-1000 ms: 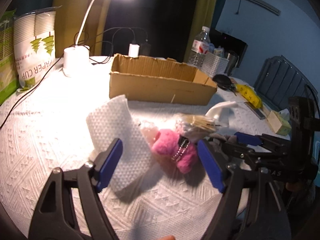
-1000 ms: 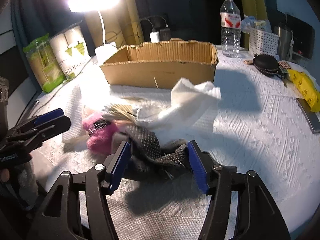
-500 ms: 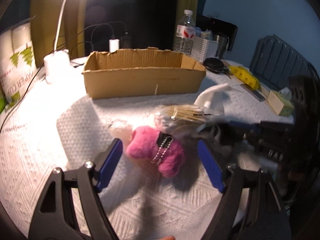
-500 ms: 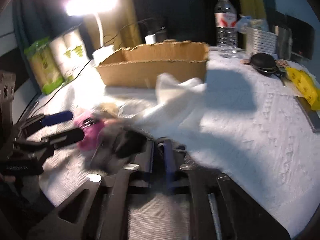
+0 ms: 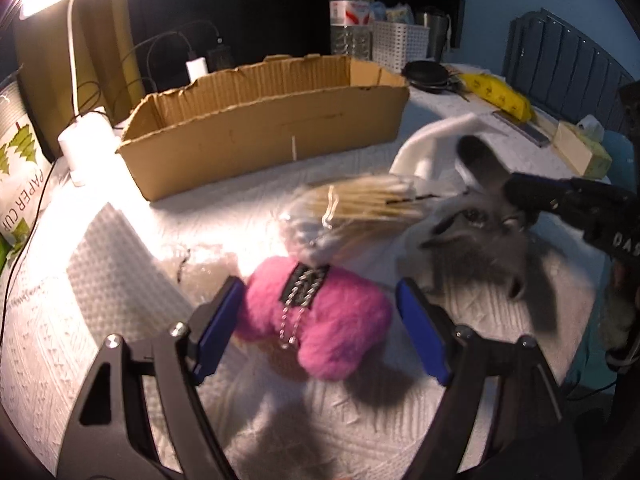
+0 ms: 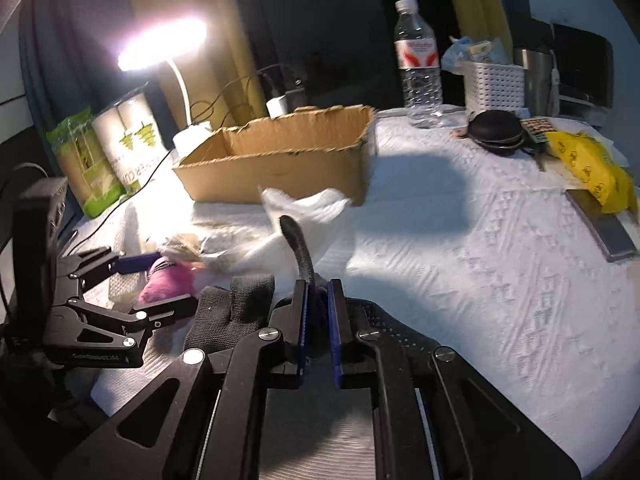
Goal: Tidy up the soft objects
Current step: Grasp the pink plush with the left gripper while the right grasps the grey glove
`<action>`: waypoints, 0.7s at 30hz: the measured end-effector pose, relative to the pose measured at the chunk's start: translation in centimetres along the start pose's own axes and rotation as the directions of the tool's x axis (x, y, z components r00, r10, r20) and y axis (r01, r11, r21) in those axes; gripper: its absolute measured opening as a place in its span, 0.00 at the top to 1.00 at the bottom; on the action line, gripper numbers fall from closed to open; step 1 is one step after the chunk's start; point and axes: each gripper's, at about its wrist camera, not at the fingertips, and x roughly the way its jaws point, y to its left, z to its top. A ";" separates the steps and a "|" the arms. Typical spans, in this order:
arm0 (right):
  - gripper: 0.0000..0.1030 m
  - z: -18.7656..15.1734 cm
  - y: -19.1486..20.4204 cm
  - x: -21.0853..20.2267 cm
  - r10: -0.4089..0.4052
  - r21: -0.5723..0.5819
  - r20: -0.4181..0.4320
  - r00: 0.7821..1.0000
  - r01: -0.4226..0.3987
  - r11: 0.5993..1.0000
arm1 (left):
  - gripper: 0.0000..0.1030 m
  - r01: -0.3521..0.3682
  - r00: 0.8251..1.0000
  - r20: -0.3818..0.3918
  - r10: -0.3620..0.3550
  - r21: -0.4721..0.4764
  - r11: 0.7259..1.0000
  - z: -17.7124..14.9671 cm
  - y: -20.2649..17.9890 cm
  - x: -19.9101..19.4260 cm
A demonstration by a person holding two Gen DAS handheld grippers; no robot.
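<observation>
Meanwhile right gripper (image 6: 317,320) pinches black glove (image 6: 236,312); left gripper (image 5: 320,328) straddles pink plush (image 5: 320,320).

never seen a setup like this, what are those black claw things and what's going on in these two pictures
They are two hand-held grippers, each carrying a camera that looks out along its fingers, so each picture is one gripper's view. The left gripper is open, straddling a pink plush on the table. The right gripper is shut on a dark glove. Nearby lie a white cloth and a bag of sticks. Behind them stands a cardboard box.
</observation>
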 end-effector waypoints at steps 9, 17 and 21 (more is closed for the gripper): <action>0.90 0.4 -1.2 -1.6 -0.020 0.014 0.035 0.999 0.020 1.000 | 0.34 0.050 0.999 -0.013 -0.050 0.001 0.999 -0.1 -0.2 -0.4; 0.90 1.6 0.0 -3.5 -0.020 -0.021 0.080 0.997 0.022 1.000 | 0.36 0.092 0.995 0.040 -0.092 -0.003 0.996 0.2 -0.7 -3.1; 0.90 2.0 0.8 -4.4 -0.022 -0.042 0.094 0.995 0.026 0.999 | 0.36 0.115 0.990 0.079 -0.114 -0.008 0.993 0.5 -0.6 -4.7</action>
